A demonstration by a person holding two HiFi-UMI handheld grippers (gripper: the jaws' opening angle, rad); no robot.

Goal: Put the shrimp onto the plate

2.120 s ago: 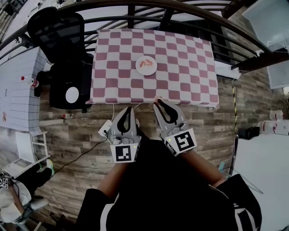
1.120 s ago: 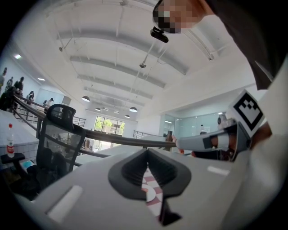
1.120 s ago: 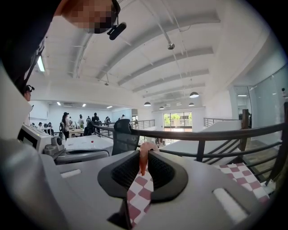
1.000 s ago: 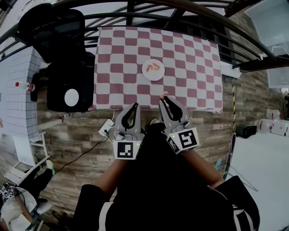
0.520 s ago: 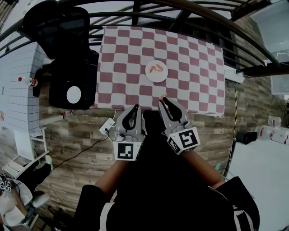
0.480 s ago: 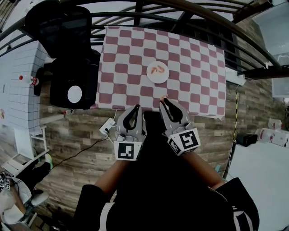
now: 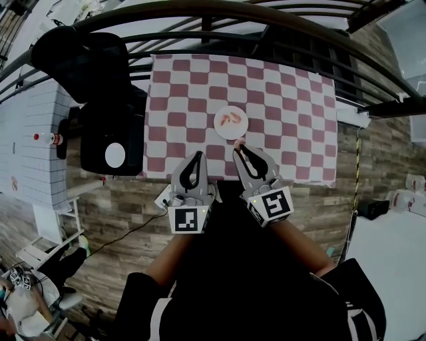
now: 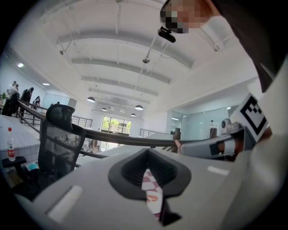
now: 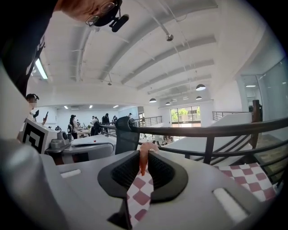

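Note:
A white plate (image 7: 220, 130) sits on the red-and-white checked table (image 7: 279, 100), with two orange shrimps (image 7: 231, 119) lying on it. My right gripper (image 7: 237, 146) is shut on another pink shrimp (image 7: 238, 142), its tip just short of the plate's near rim. In the right gripper view that shrimp (image 9: 143, 162) hangs pinched between the ribbed pads at the tip of the gripper (image 9: 145, 153). My left gripper (image 7: 198, 155) is shut and holds nothing, over the table's near edge. Through the slit of the left gripper (image 8: 146, 155) I see the plate (image 8: 155, 207).
A black office chair (image 7: 90, 56) and a black box with a white disc (image 7: 114, 154) stand left of the table. A dark railing (image 7: 266, 20) curves behind it. A white power strip (image 7: 162, 196) lies on the wooden floor by the table's near left corner.
Both grippers have moved forward from the table's near edge toward the plate. The right one still carries the shrimp, and its tip now nearly reaches the plate.

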